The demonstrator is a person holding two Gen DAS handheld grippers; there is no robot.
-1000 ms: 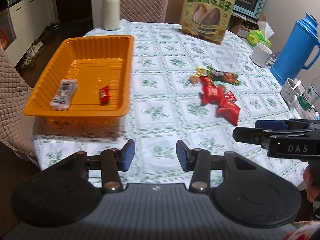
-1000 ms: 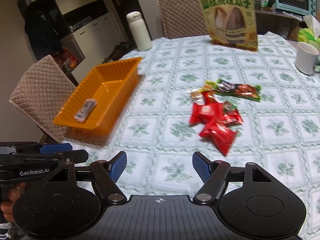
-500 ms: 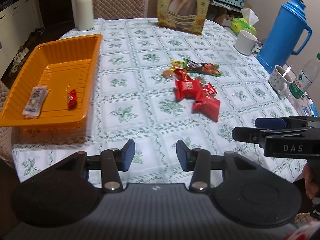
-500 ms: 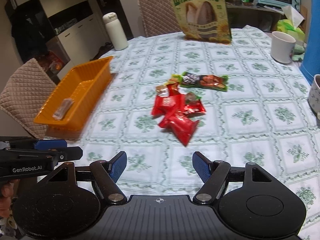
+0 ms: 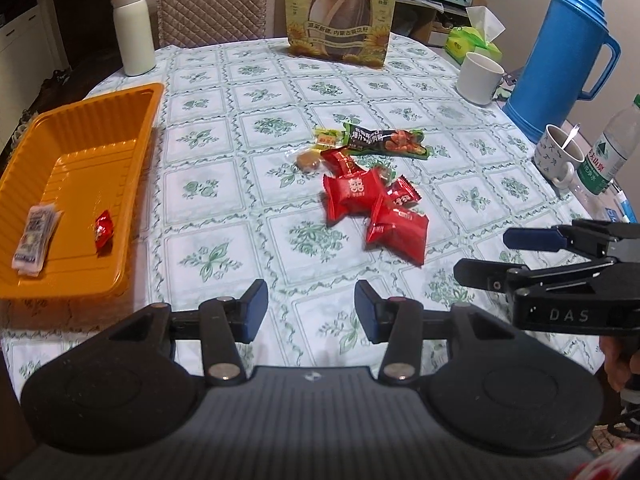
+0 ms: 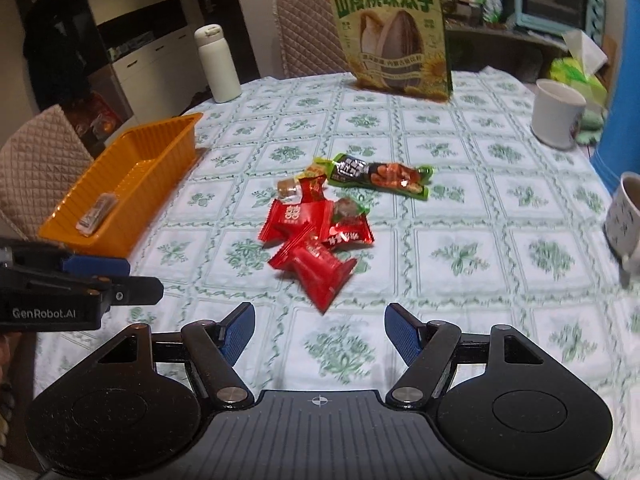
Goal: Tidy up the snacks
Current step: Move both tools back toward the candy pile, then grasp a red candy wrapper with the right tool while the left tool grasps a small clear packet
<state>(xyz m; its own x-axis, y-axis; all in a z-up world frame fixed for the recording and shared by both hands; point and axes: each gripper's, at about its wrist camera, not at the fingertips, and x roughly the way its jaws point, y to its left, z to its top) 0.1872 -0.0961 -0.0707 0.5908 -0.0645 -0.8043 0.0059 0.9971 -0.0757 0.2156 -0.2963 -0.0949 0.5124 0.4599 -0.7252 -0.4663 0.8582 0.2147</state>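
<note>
The left gripper [image 5: 308, 310] hangs over the near edge of the table [image 5: 460, 92] and tips down toward it. Its jaws are opening and nothing is between them. The right gripper [image 6: 316, 330] hangs beside it, also tipped down, with its jaws spread wide and empty. Part of a hand [image 5: 618, 364] shows at the right edge of the left view, behind the right gripper.

The snacks [image 5: 374, 204] lie in a small heap in the middle of the table, just past both grippers. Most are red packets [image 6: 308, 240], piled across each other and pointing different ways. The nearest one [image 6: 320, 270] points its long side toward the near right. A long dark and green packet [image 5: 386, 140] lies at the far side of the heap, stretched from left to right.

An orange tray [image 5: 132, 152] sits at the left edge of the table, its long side running from near to far. In it lie a pale packet [image 5: 36, 236] and a small red candy [image 5: 103, 232], apart from each other.
</note>
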